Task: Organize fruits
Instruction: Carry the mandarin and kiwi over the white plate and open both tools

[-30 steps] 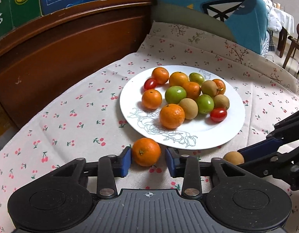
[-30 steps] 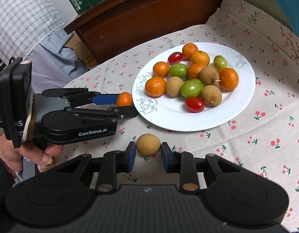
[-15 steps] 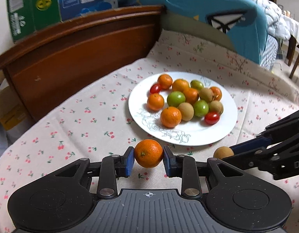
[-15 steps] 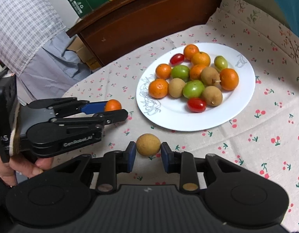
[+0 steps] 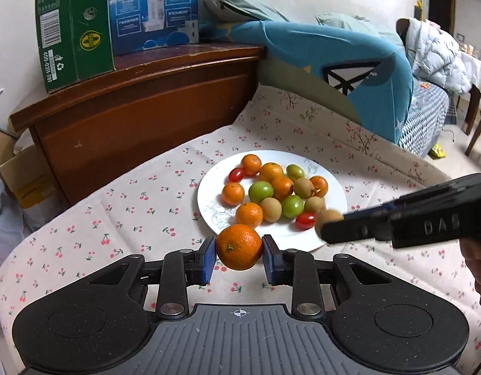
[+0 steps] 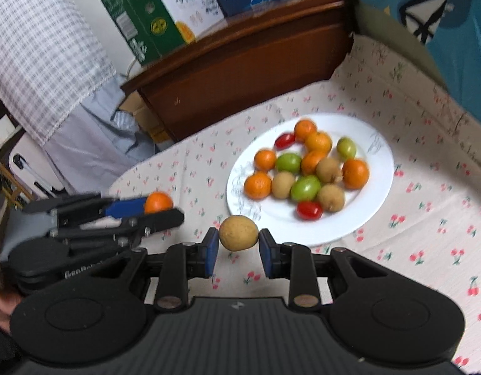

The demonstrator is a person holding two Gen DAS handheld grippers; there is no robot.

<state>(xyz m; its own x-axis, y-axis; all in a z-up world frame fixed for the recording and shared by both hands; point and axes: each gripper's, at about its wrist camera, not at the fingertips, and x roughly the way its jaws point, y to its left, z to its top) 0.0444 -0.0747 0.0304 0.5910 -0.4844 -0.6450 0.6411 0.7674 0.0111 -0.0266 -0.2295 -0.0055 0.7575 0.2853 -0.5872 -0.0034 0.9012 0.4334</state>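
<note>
My left gripper (image 5: pixel 239 257) clamps an orange (image 5: pixel 239 246), lifted clear of the cloth (image 5: pixel 140 206). My right gripper (image 6: pixel 237 247) clamps a brown fruit (image 6: pixel 238 232), both near the plate (image 6: pixel 374 184) of mixed fruit.

Left hand-held gripper (image 5: pixel 239 256): blue pads clamped on orange, tilted downward. Right hand-held gripper (image 6: pixel 237 243): pads pinching tan fruit, tilted downward. Both held aloft, side by side.

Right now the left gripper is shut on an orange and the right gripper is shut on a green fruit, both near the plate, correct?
Not quite. The right gripper holds a tan-brown fruit, not green, as the right wrist view shows. The left gripper does hold the orange, near the plate.
</note>
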